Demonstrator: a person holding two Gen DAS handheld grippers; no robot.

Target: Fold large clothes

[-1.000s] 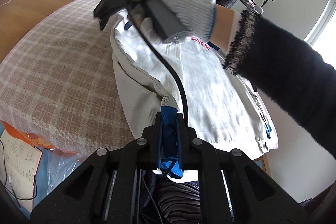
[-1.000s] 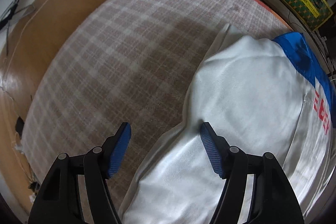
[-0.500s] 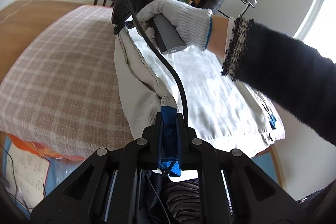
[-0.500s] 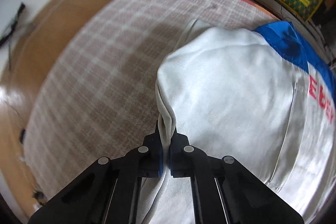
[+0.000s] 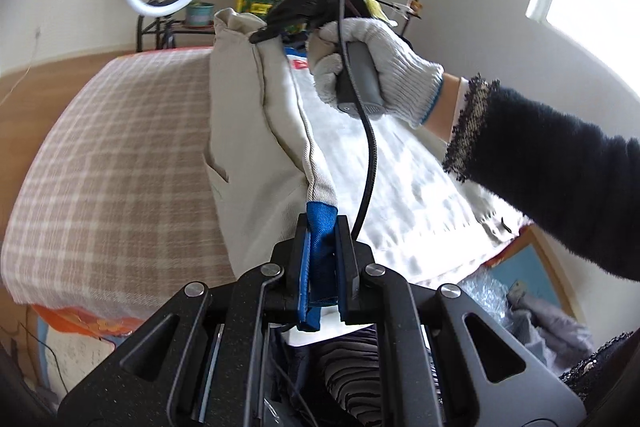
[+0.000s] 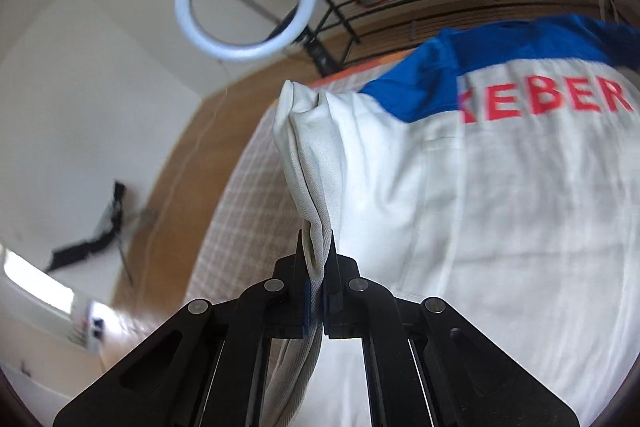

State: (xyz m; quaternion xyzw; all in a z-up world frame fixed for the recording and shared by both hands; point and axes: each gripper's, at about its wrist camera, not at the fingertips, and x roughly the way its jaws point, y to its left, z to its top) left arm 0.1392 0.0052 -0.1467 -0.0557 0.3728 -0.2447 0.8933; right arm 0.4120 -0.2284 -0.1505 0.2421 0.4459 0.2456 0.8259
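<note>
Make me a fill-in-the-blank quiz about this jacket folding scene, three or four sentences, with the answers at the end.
1. The left gripper is shut on the jacket's ____ cuff.
2. The red letters on the jacket spell ____.
3. The jacket lies over a ____-patterned blanket.
4. The hand that holds the right gripper wears a knit ____.

Missing words: blue; KEBER; checked; glove
</note>
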